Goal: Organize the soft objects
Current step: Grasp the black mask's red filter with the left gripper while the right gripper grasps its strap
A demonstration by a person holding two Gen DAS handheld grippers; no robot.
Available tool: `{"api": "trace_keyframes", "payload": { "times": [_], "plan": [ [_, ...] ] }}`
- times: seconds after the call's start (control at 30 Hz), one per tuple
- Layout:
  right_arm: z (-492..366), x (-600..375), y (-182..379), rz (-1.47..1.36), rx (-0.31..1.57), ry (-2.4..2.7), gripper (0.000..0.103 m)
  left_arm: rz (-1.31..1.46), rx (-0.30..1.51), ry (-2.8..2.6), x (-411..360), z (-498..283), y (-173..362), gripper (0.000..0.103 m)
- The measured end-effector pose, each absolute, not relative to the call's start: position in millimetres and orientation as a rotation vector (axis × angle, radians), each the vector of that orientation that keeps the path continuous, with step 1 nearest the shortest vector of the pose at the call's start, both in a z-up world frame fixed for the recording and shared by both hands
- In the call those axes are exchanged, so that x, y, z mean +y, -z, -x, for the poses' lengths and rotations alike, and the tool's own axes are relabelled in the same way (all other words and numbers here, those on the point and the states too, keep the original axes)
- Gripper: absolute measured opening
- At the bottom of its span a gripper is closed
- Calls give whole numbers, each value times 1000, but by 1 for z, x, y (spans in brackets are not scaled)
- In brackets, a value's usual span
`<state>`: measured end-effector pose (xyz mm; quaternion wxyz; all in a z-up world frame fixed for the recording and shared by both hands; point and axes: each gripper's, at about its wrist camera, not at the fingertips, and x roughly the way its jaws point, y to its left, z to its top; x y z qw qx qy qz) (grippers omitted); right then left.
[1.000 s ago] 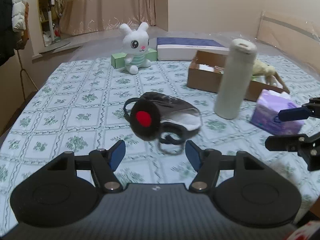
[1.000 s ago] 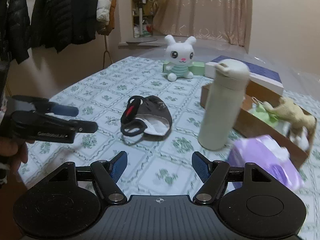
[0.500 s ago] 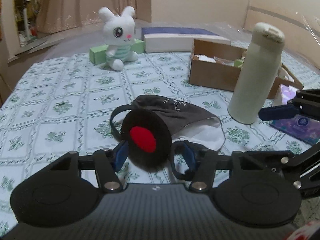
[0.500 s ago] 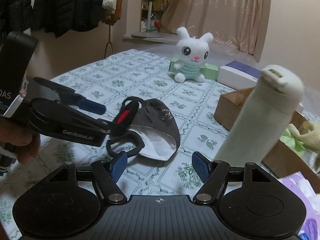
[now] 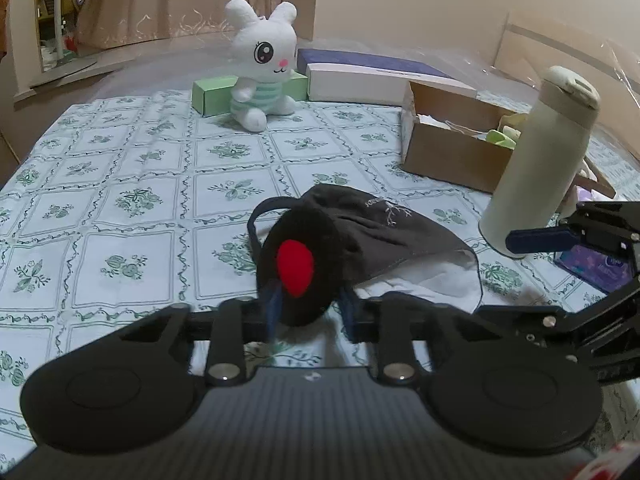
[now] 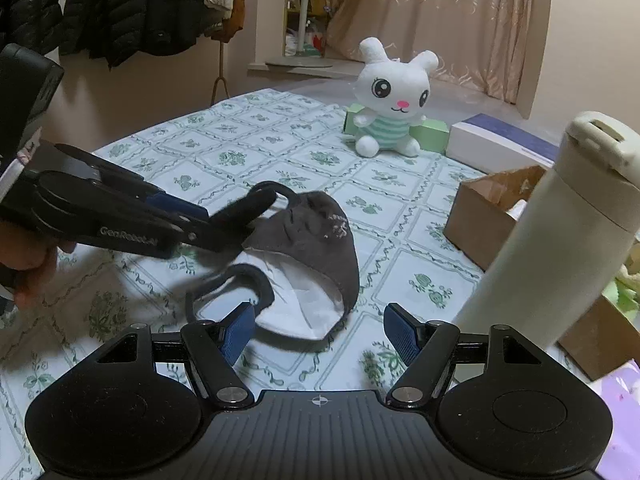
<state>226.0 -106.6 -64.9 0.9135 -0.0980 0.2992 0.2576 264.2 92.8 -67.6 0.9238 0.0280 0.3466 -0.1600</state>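
Black fuzzy earmuff [image 5: 298, 268] with red centre, pinched by closing left tongs [image 5: 308, 312]; right tongs [image 6: 318, 334] apart.

Left tool [image 5: 306, 312] was angled down toward the bed, and its jaws had just been closing, with the black fuzzy ear pad [image 5: 298, 268] caught between the blue pads. From the other camera you could see a bare hand [image 6: 28, 260] gripping its handle at the left edge. Right tool [image 6: 320, 330] sat low too, jaws spread wide, nothing between the fingers [image 6: 240, 330].
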Motion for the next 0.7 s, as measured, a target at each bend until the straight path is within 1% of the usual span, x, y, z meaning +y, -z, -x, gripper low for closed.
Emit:
{"api": "trace_keyframes", "payload": {
  "times": [0.07,0.2,0.23,0.27,0.33,0.53,0.63,0.7],
  "plan": [
    [-229,-104,64,200,610,-540,71,-76,707,323,94,-266,68,16],
    [-242,-94,63,208,599,-555,72,-96,692,319,96,-269,66,11],
    [-246,-90,63,211,597,-564,77,-93,688,316,97,-269,64,9],
    [-250,-87,63,216,595,-576,85,-93,686,312,100,-269,62,9],
    [-258,-79,63,234,593,-604,88,-92,684,311,104,-270,59,8],
    [-281,-51,75,442,622,-704,89,-120,670,318,114,-271,49,7],
    [-292,-47,85,494,651,-703,88,-121,667,317,117,-272,49,7],
    [-299,-49,89,463,683,-710,83,-117,667,319,118,-271,50,8]
  ]
}}
